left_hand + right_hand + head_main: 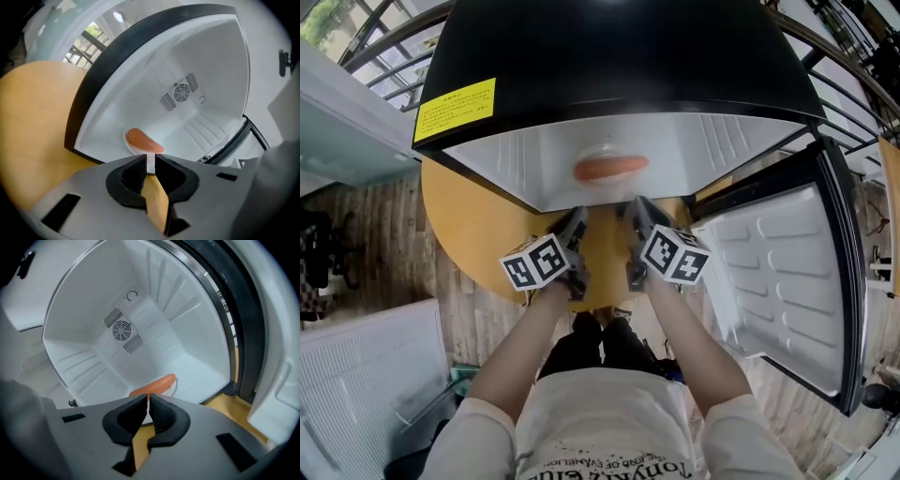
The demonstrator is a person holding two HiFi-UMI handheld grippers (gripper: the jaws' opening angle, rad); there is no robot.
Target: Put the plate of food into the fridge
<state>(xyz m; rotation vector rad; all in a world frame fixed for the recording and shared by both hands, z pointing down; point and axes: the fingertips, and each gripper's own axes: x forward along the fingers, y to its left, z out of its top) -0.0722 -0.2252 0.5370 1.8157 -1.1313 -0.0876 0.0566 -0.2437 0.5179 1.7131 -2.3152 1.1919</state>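
Observation:
A white plate (585, 156) carrying an orange sausage (610, 169) rests on the floor of the open black mini fridge (619, 56), close to its front edge. The left gripper view shows the plate (128, 142) and sausage (142, 140) just beyond the jaws, and so does the right gripper view, with the sausage (155, 384) on the plate (173, 389). My left gripper (575, 225) and right gripper (637, 212) hover side by side outside the fridge mouth, above the table. Both are shut with nothing held, apart from the plate.
The fridge stands on a round wooden table (478, 234). Its door (787, 281) hangs open to the right, white inner liner facing up. A fan grille (122, 329) sits on the fridge's back wall. A white cabinet (366, 384) stands at lower left.

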